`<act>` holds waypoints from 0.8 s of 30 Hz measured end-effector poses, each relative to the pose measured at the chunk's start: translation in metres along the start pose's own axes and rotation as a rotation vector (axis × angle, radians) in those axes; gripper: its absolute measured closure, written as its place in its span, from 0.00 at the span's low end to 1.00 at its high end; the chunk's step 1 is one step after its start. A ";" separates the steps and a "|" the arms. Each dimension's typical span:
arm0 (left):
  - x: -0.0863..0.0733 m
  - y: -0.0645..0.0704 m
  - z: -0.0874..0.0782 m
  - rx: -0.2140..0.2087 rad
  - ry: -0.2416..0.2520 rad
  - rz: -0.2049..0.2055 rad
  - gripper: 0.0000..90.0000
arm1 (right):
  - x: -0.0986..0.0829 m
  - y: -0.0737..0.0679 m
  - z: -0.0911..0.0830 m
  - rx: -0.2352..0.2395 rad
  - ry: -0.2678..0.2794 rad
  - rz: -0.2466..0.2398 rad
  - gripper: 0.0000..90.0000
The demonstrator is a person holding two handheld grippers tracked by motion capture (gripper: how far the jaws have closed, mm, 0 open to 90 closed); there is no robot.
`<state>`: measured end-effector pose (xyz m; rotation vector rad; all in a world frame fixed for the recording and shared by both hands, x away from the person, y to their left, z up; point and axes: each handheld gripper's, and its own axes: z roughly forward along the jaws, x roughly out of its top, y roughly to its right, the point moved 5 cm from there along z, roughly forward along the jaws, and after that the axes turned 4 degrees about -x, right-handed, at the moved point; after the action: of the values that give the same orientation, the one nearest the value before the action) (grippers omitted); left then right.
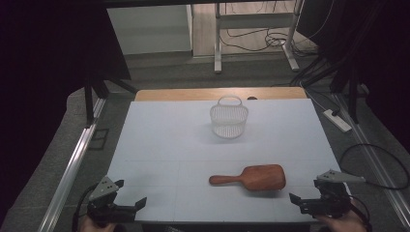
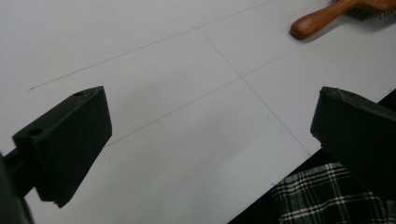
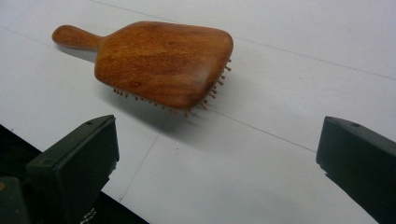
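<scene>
1. Lying flat near the front edge of the tabletop [image 1: 159,145], right of centre, is a wooden hairbrush [image 1: 251,177]. Its bristles face down and its smooth back faces up. The handle points toward the left edge.
2. A white slotted basket [image 1: 228,118] with a loop handle stands upright near the far edge, roughly centred. It is well apart from the hairbrush.
3. The left hand-held gripper [image 1: 126,199] sits at the front left corner of the tabletop. Its jaws are spread wide apart with nothing between them. In the left gripper view, the jaws frame bare tabletop, with the tip of the hairbrush handle at the upper right.
4. The right hand-held gripper [image 1: 302,199] sits at the front right corner, near the head of the hairbrush but not touching it. Its jaws are likewise spread wide with nothing between them.
5. In the right gripper view, the hairbrush lies ahead of the jaws, resting on its bristles.
6. A plaid fabric [image 2: 327,196] shows just beyond the front edge in the left gripper view.
</scene>
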<state>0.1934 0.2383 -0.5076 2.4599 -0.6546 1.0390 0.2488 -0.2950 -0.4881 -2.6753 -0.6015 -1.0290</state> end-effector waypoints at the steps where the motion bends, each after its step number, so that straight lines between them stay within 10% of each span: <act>1: 0.000 0.000 0.000 0.001 0.004 0.002 0.00 | 0.000 0.000 0.001 0.000 -0.005 0.001 0.00; 24: -0.002 0.000 -0.003 -0.012 0.010 -0.010 0.01 | 0.003 -0.005 0.004 0.026 -0.015 -0.039 0.00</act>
<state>0.1904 0.2407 -0.5076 2.4434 -0.6431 1.0394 0.2506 -0.2888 -0.4886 -2.6617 -0.6684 -1.0048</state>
